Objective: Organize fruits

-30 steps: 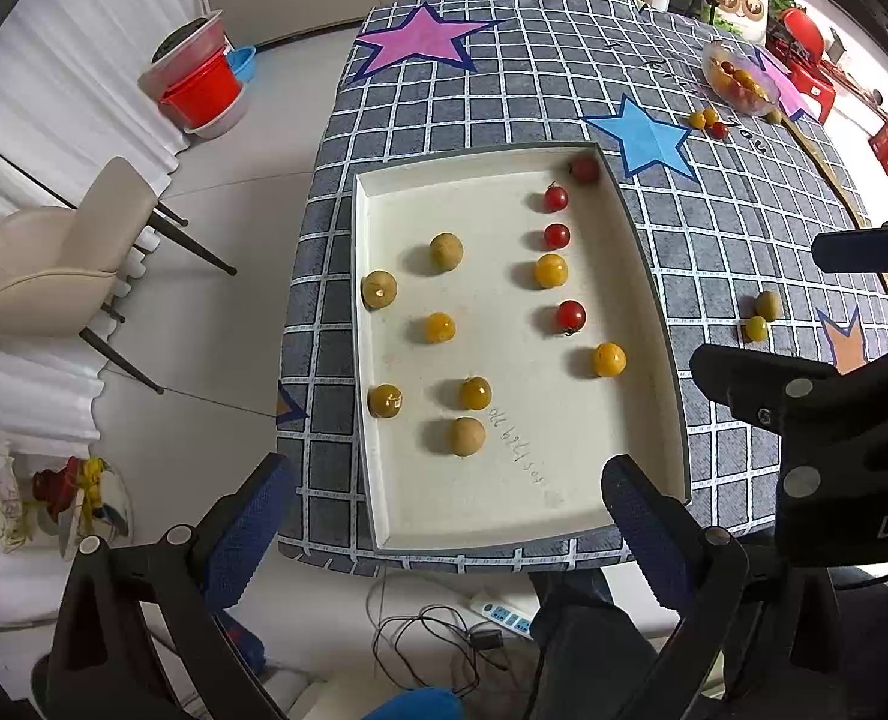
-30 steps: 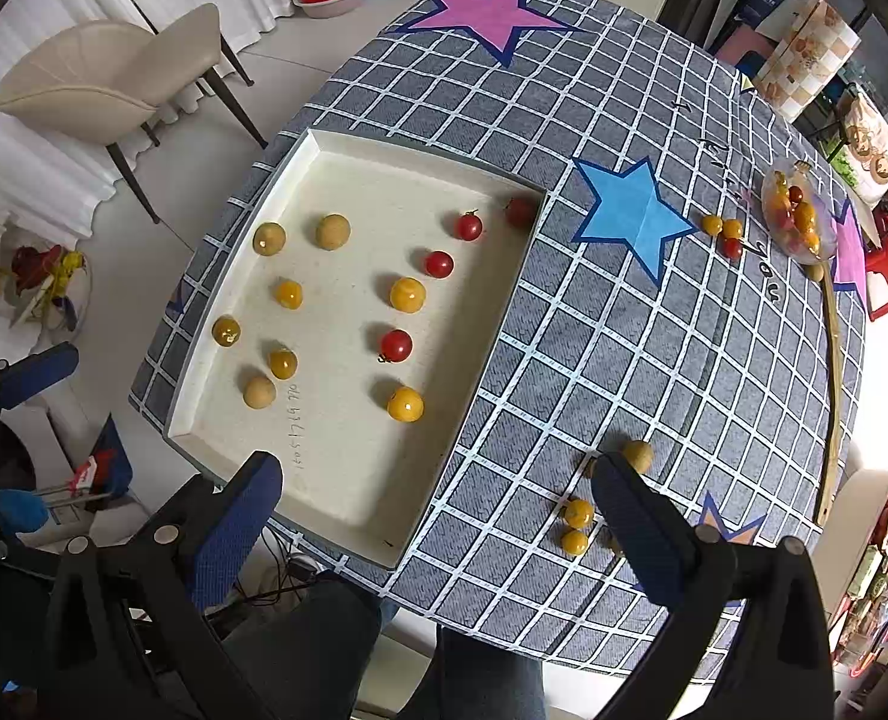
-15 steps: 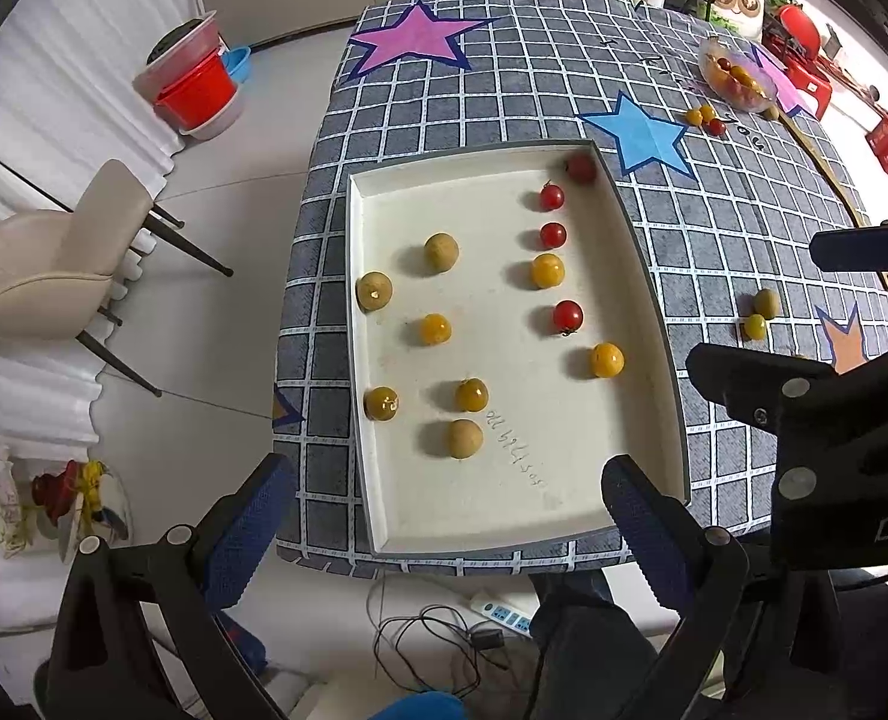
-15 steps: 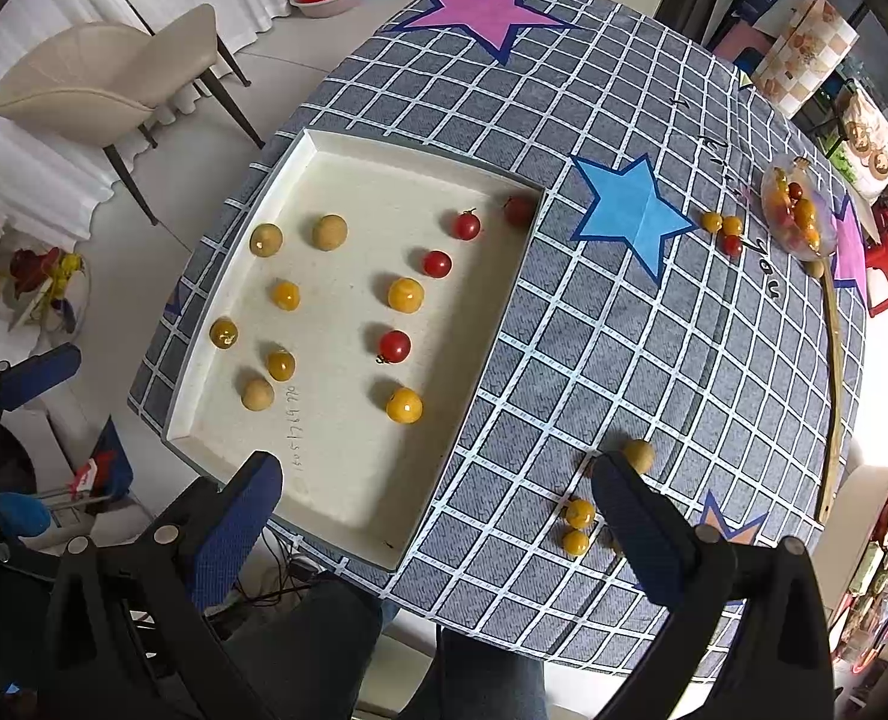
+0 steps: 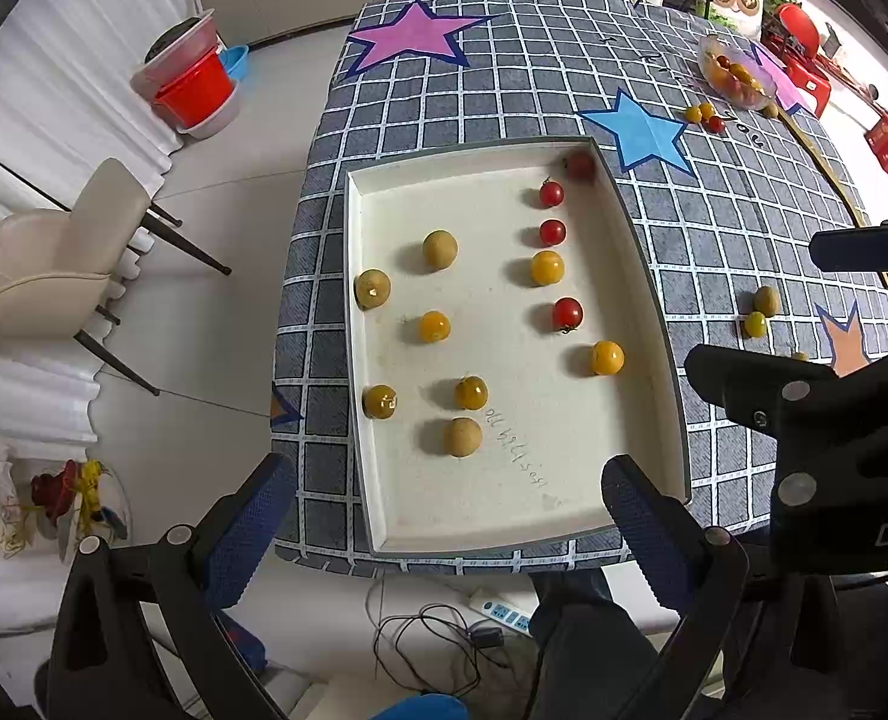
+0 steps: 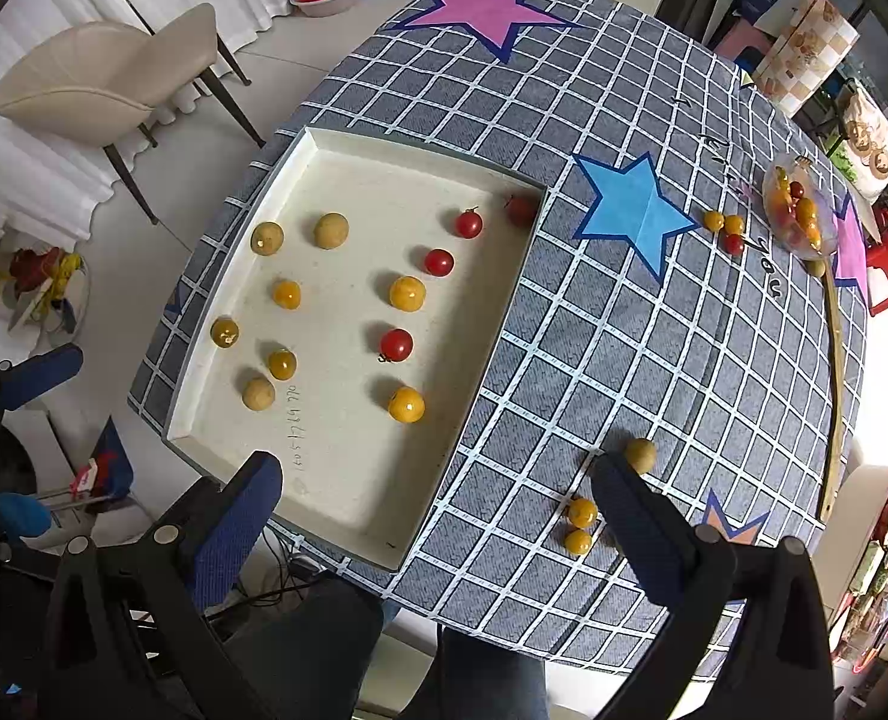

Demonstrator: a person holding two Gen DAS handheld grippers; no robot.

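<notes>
From the left wrist camera, the left gripper (image 5: 444,516) hangs high above the near end of the shallow cream rectangular tray (image 5: 378,498), its blue-padded fingers (image 5: 246,531) spread wide and holding nothing. In the tray the small round fruits lie in loose rows: red cherry tomatoes (image 5: 552,231) along the far right side, yellow ones (image 5: 546,267) among them, brownish ones (image 5: 440,248) to the left. This looks like sorting by colour, only partly done.

From the right wrist camera, the right gripper (image 6: 438,531) is also empty with fingers wide apart, above the grey checked tablecloth (image 6: 594,324) beside the tray. Three loose fruits (image 6: 582,512) lie just beside its right finger, probably the next to collect. More lie far away near the clear glass bowl (image 6: 798,219).
</notes>
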